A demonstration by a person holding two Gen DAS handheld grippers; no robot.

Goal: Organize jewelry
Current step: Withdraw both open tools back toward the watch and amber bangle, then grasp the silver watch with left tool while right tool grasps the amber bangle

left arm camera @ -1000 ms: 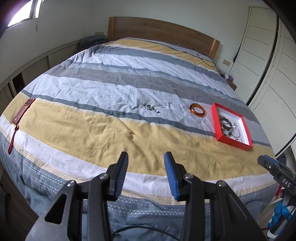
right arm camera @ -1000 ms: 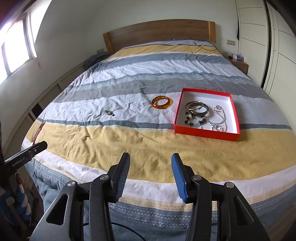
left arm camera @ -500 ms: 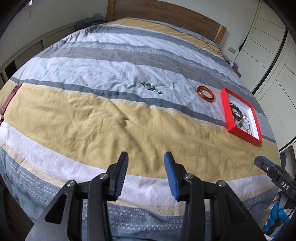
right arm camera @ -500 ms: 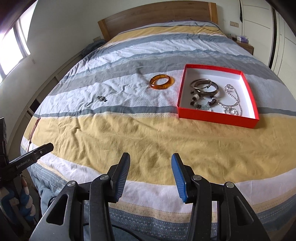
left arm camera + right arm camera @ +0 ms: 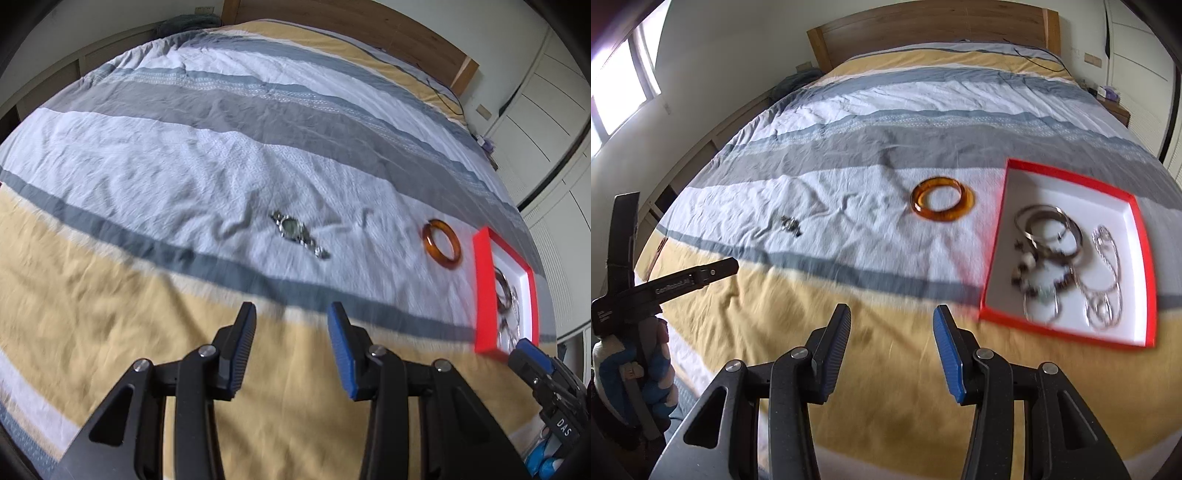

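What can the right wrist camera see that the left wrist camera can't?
Only the right wrist view shows the window and a clear look at the silver bangles and chain lying in the red box. Only the left wrist view shows the watch closely enough to make out its face and band; in the right one it is a tiny speck. Both show the striped bed cover, the amber bangle beside the box, and an open, empty gripper: left gripper, right gripper.
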